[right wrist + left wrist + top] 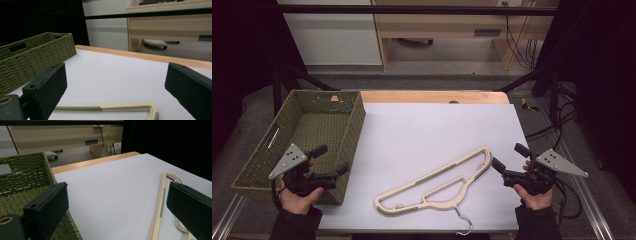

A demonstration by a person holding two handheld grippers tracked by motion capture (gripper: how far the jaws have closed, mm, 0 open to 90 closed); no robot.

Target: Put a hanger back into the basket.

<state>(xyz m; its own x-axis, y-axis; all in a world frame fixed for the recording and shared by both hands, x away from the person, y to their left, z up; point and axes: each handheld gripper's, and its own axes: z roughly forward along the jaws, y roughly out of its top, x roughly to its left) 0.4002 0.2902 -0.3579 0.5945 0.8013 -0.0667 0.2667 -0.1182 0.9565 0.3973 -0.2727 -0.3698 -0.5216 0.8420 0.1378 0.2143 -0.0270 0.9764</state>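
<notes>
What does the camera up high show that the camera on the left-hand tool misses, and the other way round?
The high view alone takes in both hands, the left gripper and the right gripper, each open and holding nothing, plus the hanger's metal hook. The left gripper view alone gives a close look at its own black fingers and a low look along the table. Both share the green woven basket, the pale wooden hanger lying flat on the table, and the wooden furniture behind.

Item count: one wooden clothes hanger (438,180) with a metal hook; one green woven basket (352,131); one white table mat (432,130); two handheld grippers, left gripper (332,160) and right gripper (508,157); the basket appears empty.
</notes>
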